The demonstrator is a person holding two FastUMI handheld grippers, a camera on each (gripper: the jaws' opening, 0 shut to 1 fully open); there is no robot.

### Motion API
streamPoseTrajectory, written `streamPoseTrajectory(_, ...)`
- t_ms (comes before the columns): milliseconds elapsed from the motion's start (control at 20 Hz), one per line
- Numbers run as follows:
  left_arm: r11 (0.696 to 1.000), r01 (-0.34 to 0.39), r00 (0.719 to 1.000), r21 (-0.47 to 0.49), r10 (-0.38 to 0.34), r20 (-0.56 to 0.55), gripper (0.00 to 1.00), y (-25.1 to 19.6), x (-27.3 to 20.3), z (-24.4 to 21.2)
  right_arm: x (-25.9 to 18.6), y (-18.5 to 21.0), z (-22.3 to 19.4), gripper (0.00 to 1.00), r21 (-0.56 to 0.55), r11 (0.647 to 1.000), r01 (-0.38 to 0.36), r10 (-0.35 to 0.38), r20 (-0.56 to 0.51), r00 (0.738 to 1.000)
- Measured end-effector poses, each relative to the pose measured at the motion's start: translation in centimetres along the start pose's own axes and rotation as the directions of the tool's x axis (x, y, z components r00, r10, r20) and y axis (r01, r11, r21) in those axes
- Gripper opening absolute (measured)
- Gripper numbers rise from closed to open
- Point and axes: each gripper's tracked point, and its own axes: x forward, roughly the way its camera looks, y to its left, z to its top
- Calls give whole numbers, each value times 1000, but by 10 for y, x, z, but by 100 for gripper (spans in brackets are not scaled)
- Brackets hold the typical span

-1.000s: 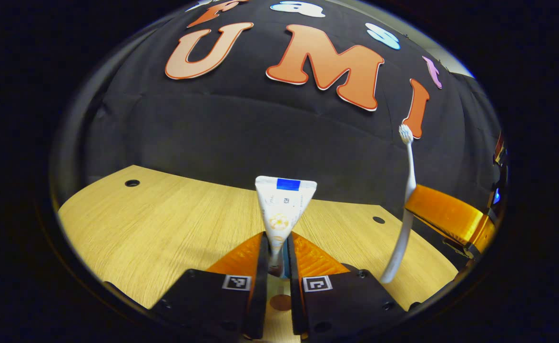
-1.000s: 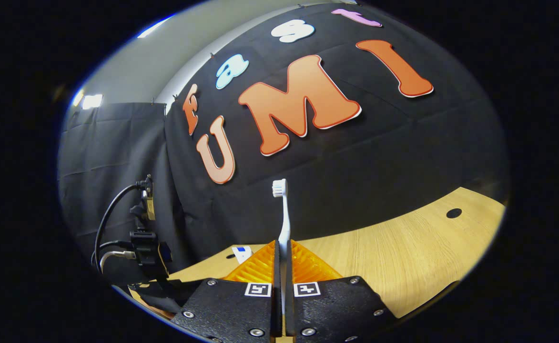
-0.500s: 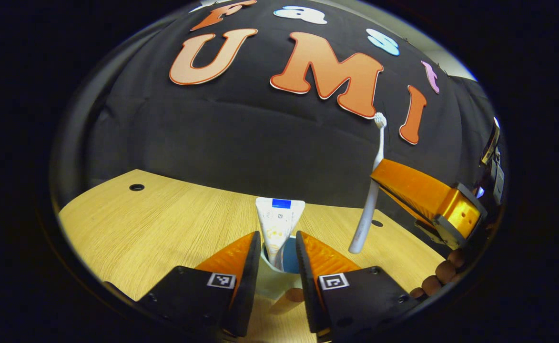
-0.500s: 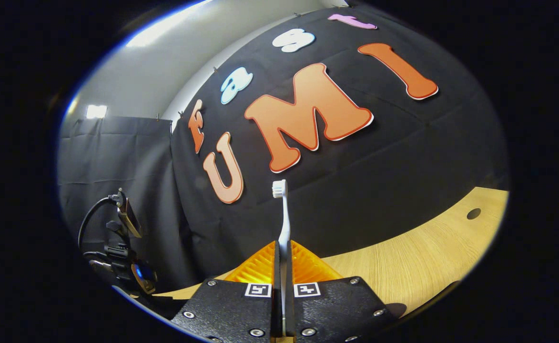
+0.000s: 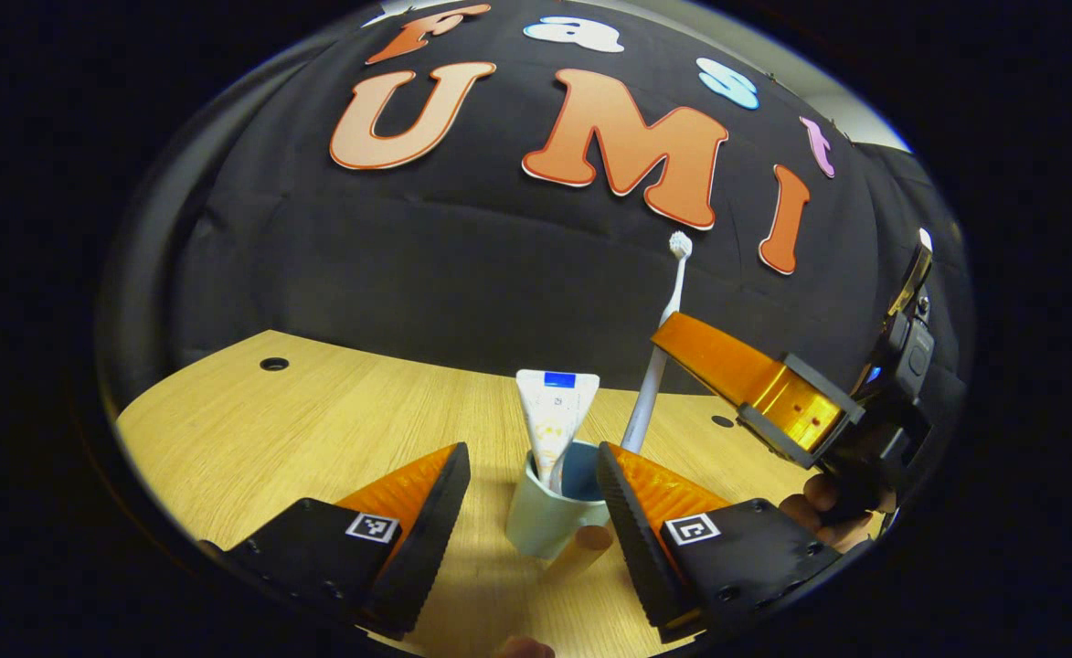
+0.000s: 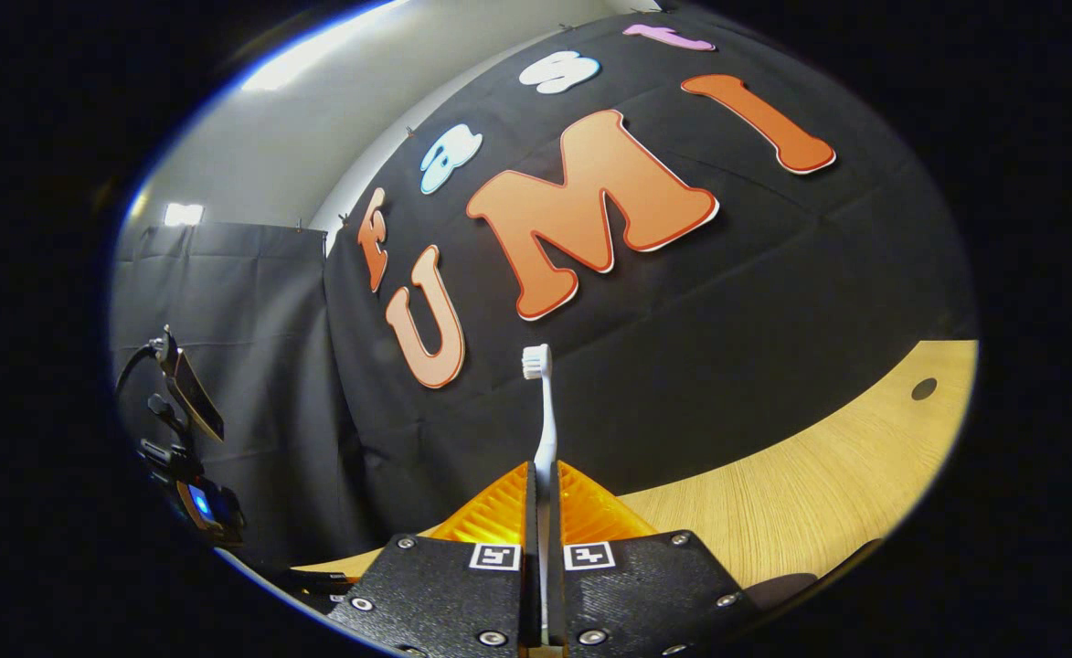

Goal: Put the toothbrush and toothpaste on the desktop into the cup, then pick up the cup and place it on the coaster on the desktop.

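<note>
Two grippers at work. Left gripper (image 5: 531, 475): jaws spread wide apart, holding nothing, one finger on each side of the pale mint plastic cup with blue inside (image 5: 549, 512) without touching it. White squeezable toothpaste tube with a blue patch at its flat end (image 5: 554, 416) stands in the cup, flat end up, leaning on the rim. Small round tan coaster (image 5: 581, 546) lies on the desktop just beside the cup's base, partly hidden by the cup.

Right gripper (image 6: 540, 512): jaws together, clamped on the handle of the slim white plastic toothbrush (image 6: 543, 411), bristle head up. In the left gripper view the same gripper (image 5: 714, 366) comes in from the side; the handle's lower end hangs near the cup's far rim. Cannot tell whether it is over the opening or behind it.

Risks, as judged: handle end could land on the rim or outside if released off-centre; a tall brush leaning outward, or a nudge against the tube, could tip the light cup.

Surface: light oak-grain wooden desktop (image 5: 316, 420) with dark round holes, otherwise bare. Beyond it, black cloth wall (image 5: 389, 265); grey ceiling with a bright lamp (image 6: 184, 215) in the right gripper view.
</note>
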Motion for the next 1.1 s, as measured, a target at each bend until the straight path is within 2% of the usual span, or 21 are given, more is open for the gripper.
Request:
streamPoseTrajectory(200, 999, -48, 999, -1, 48, -9, 100, 25, -10, -7, 2, -2, -6, 5, -23, 1000, 15, -15, -7, 1000)
streamPoseTrajectory(550, 999, -39, 999, 17, 39, -17, 98, 22, -14, -5, -6, -2, -19, 7, -57, 998, 15, -19, -74, 997)
streamPoseTrajectory(700, 1000, -19, 999, 24, 20, -35, 98, 12, -16, -7, -12, -4, -17, 14, -72, 997, 18, -25, -103, 994)
streamPoseTrajectory(850, 1000, -3, 998, 22, 4, -55, 98, 4, -13, -9, -21, -6, -13, 16, -76, 997, 17, -27, -130, 991)
streamPoseTrajectory(950, 1000, 9, 997, 9, -8, -79, 99, -1, -12, -13, -30, -11, -18, 24, -84, 996, 21, -36, -181, 983)
streamPoseTrajectory(1000, 1000, 16, 996, 2, -15, -89, 99, -3, -12, -12, -35, -11, -21, 33, -80, 997, 14, -31, -211, 977)
streamPoseTrajectory(1050, 1000, 19, 995, -4, -20, -95, 99, -3, -11, -11, -42, -14, -23, 37, -82, 997, 12, -31, -238, 971)
streamPoseTrajectory(1100, 1000, 25, 994, -9, -26, -106, 99, -6, -11, -10, -47, -17, -22, 45, -90, 996, 13, -35, -253, 967)
